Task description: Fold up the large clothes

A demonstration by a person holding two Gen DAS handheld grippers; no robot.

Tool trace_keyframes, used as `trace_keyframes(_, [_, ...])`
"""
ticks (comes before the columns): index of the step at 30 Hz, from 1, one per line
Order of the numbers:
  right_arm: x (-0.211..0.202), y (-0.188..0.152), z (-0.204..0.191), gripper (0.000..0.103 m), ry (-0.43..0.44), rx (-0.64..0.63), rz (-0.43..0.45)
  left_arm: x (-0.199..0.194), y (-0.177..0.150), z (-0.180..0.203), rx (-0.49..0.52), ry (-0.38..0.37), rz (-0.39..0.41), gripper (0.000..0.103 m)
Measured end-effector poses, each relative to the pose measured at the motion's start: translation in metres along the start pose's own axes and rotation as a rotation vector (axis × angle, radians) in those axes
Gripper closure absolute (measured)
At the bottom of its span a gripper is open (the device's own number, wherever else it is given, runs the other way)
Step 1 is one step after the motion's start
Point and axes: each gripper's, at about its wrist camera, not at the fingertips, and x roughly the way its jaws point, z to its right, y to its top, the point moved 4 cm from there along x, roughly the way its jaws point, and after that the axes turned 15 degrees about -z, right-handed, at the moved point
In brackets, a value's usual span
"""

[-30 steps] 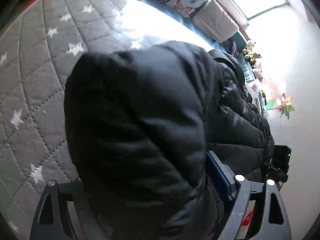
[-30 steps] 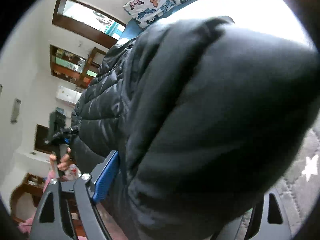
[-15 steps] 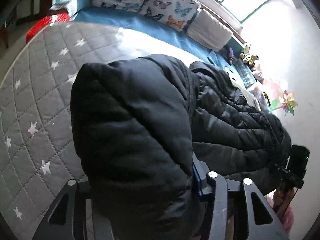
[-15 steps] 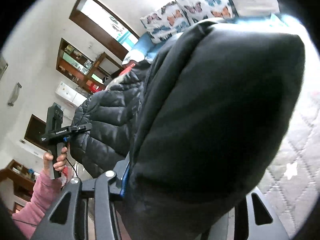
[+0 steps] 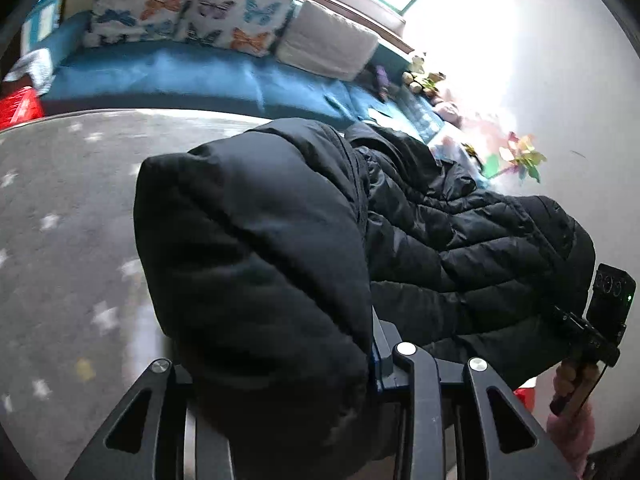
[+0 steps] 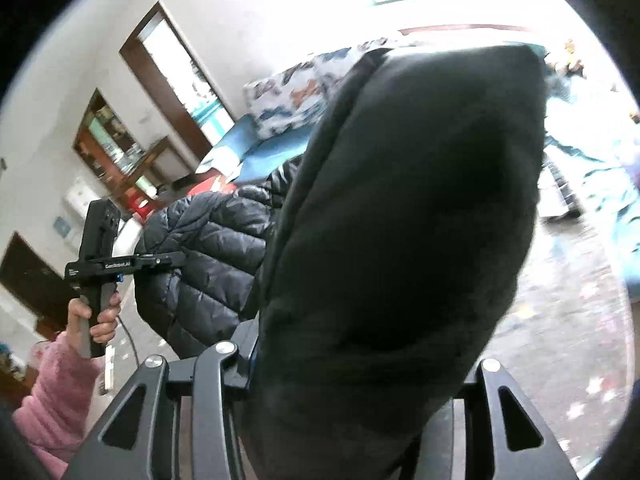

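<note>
A black puffer jacket (image 5: 256, 240) fills the left wrist view, and its quilted body (image 5: 460, 240) stretches away to the right. My left gripper (image 5: 272, 360) has a thick smooth fold of it between its fingers; the jaws are closing and the pads press the fabric. In the right wrist view the same jacket (image 6: 400, 200) bulges between the fingers of my right gripper (image 6: 368, 360), whose jaws are also closing on it. The jacket hangs between both grippers above the bed. A hand in a pink sleeve (image 6: 60, 380) holds the left gripper's handle.
A grey quilted cover with white stars (image 5: 60, 240) lies under the jacket. Behind it are a blue sheet (image 5: 180, 76), butterfly pillows (image 5: 192, 8) and a white pillow (image 5: 328, 44). Toys (image 5: 420, 76) line the wall. A wooden shelf (image 6: 108, 144) stands at the left.
Both grippers have narrowed onto the jacket's folds and risen with it. The jacket has come up off the grey cover, and more of the pillows and the room shows.
</note>
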Motion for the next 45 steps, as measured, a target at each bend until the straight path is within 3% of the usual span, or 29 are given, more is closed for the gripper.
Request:
trace_keyframes(7, [-0.011,-0.004,0.056,0.055,-0.060,0.069,0.079,0.036,0.036,0.063,0.089,-0.044,0.022,0.065])
trace_keyframes(10, [0.013,-0.017,0.085,0.053,-0.037,0.126,0.052,0.076,0.041,0.076,0.089,-0.004,-0.029,0.064])
trace_keyframes(13, [0.051,-0.035,0.111,0.042,-0.031,0.236,-0.022,0.111,0.034,0.064,0.052,0.074,-0.087,0.049])
trace_keyframes(15, [0.068,-0.045,0.127,0.029,-0.013,0.295,-0.044,0.124,0.029,0.051,0.006,0.054,-0.102,0.028])
trace_keyframes(17, [0.078,-0.054,0.139,0.021,0.068,0.373,-0.033,0.132,0.030,0.045,-0.031,0.041,-0.110,0.012])
trace_keyframes(18, [0.080,-0.057,0.141,0.021,0.101,0.395,-0.022,0.134,0.031,0.041,-0.046,0.018,-0.118,0.012])
trace_keyframes(21, [0.069,-0.062,0.140,0.021,0.108,0.397,-0.028,0.124,0.029,0.032,-0.068,-0.006,-0.123,0.012])
trace_keyframes(25, [0.038,-0.066,0.155,0.021,-0.014,0.368,-0.057,0.083,0.043,0.025,-0.057,0.048,-0.052,0.012])
trace_keyframes(27, [0.017,-0.068,0.154,0.021,-0.135,0.366,-0.055,0.055,0.054,0.024,-0.047,0.094,0.006,0.012])
trace_keyframes(30, [-0.017,-0.074,0.158,0.021,-0.253,0.378,-0.008,0.013,0.063,0.028,-0.018,0.156,0.084,0.012])
trace_keyframes(33, [-0.029,-0.069,0.153,0.021,-0.302,0.360,0.052,-0.004,0.065,0.048,0.020,0.196,0.122,0.014])
trace_keyframes(36, [-0.034,-0.055,0.137,0.021,-0.280,0.314,0.106,0.001,0.066,0.080,0.093,0.177,0.120,0.021])
trace_keyframes(40, [0.002,-0.020,0.125,0.021,-0.254,0.292,0.080,0.025,0.070,0.100,0.146,0.135,0.065,0.036])
trace_keyframes(42, [0.020,-0.008,0.131,0.032,-0.243,0.318,0.061,0.047,0.077,0.106,0.148,0.129,0.028,0.046])
trace_keyframes(45, [0.038,-0.001,0.147,0.036,-0.241,0.362,0.036,0.081,0.088,0.104,0.133,0.153,-0.010,0.053])
